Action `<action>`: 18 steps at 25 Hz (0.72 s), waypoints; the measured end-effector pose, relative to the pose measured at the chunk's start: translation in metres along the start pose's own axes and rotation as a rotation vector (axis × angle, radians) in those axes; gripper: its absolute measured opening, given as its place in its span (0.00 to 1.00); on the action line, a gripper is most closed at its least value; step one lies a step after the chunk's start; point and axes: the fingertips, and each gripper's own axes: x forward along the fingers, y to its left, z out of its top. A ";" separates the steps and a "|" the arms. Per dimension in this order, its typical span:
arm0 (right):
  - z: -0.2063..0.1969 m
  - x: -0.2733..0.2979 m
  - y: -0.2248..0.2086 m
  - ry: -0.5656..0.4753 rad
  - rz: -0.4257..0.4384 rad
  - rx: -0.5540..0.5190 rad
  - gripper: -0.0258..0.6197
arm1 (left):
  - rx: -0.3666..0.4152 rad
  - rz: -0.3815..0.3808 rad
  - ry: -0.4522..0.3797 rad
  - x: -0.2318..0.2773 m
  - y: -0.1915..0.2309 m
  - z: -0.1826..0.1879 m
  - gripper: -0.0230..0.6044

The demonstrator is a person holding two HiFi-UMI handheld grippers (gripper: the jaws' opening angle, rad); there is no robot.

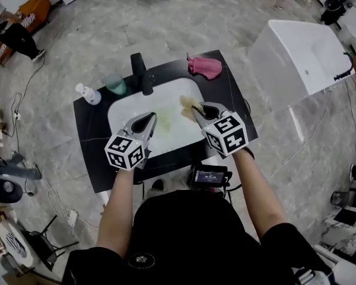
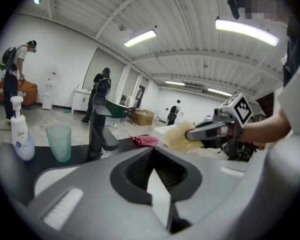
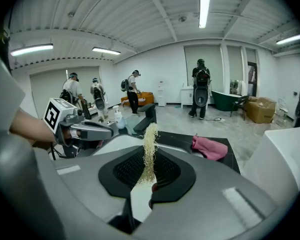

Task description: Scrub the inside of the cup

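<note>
A translucent green cup (image 1: 115,85) (image 2: 59,142) stands upright on the black counter (image 1: 231,94), left of the faucet (image 1: 142,73). Over the white sink (image 1: 124,108), my right gripper (image 1: 194,108) (image 3: 149,152) is shut on a yellowish loofah pad (image 1: 186,101) (image 3: 150,134), which sticks out past its tips. The left gripper view shows that pad (image 2: 177,135) too. My left gripper (image 1: 151,119) (image 2: 153,152) is shut with nothing in it, over the sink's front left part. Both grippers are well apart from the cup.
A white soap pump bottle (image 1: 88,94) (image 2: 21,134) stands left of the cup. A pink cloth (image 1: 204,67) (image 3: 210,148) lies on the counter behind the sink. A white bathtub (image 1: 296,58) stands to the right, and several people are farther off in the room.
</note>
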 end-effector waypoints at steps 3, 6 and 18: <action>0.005 0.012 -0.009 0.013 0.074 -0.035 0.11 | -0.004 0.083 -0.003 0.005 0.005 0.003 0.04; 0.007 0.018 -0.011 0.026 0.139 -0.068 0.11 | -0.016 0.154 -0.018 0.003 0.004 0.006 0.04; 0.012 0.045 0.011 0.047 0.197 -0.083 0.11 | -0.045 0.194 -0.010 -0.017 0.017 -0.008 0.04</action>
